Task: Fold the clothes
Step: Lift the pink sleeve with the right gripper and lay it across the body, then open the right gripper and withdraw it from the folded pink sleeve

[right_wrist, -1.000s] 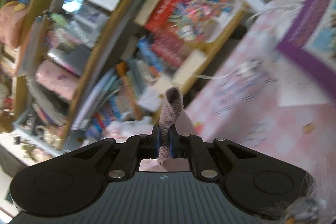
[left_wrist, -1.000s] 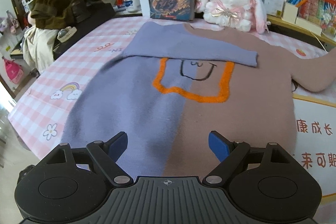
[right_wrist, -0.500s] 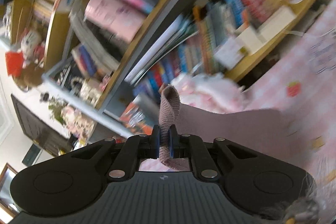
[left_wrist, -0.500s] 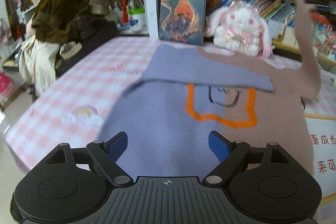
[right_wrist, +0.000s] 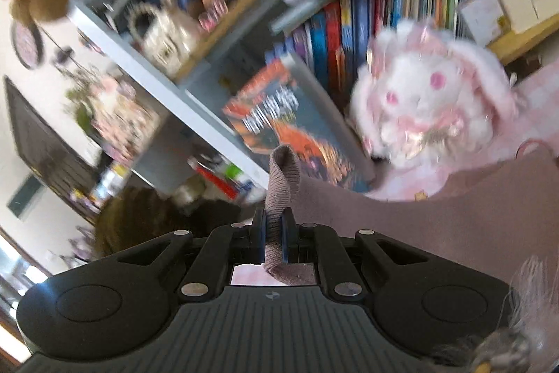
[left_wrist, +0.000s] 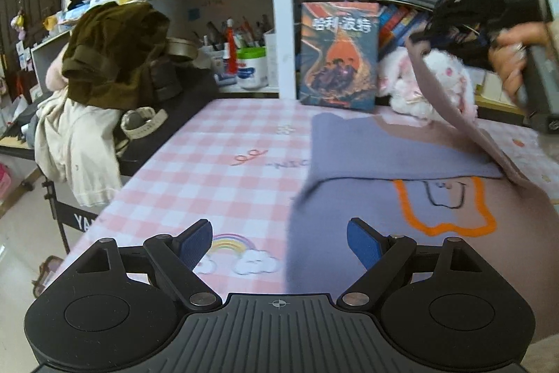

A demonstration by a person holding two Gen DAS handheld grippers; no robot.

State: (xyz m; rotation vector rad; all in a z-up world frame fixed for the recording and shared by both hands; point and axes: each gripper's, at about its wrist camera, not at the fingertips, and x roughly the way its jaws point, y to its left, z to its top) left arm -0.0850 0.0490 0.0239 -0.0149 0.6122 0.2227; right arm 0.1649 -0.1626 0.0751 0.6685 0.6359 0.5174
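Your left gripper sits at the bottom centre of its view with the blue-padded fingers spread wide apart, holding nothing and hanging over the near edge of the sweater. Your right gripper has its jaws pressed together on the pinkish-brown sleeve, whose ribbed end sticks up between the pads at the centre of that view. In the left view the same gripper shows at the upper right, blurred, with the sleeve stretched from it down toward the right middle of the frame.

There is one sweater, half lilac and half pinkish brown, lying flat on the pink checked tablecloth in the right half of the left view. Its lilac sleeve lies folded across the chest, just above an orange outline with a black face drawn inside.

Behind it, one book with an orange cover stands upright at upper centre, and one white-and-pink plush rabbit sits beside it, partly hidden by the raised sleeve. At the left edge one dark brown garment is heaped above one cream garment. Shelves of books fill the upper part of the right view, which is blurred.
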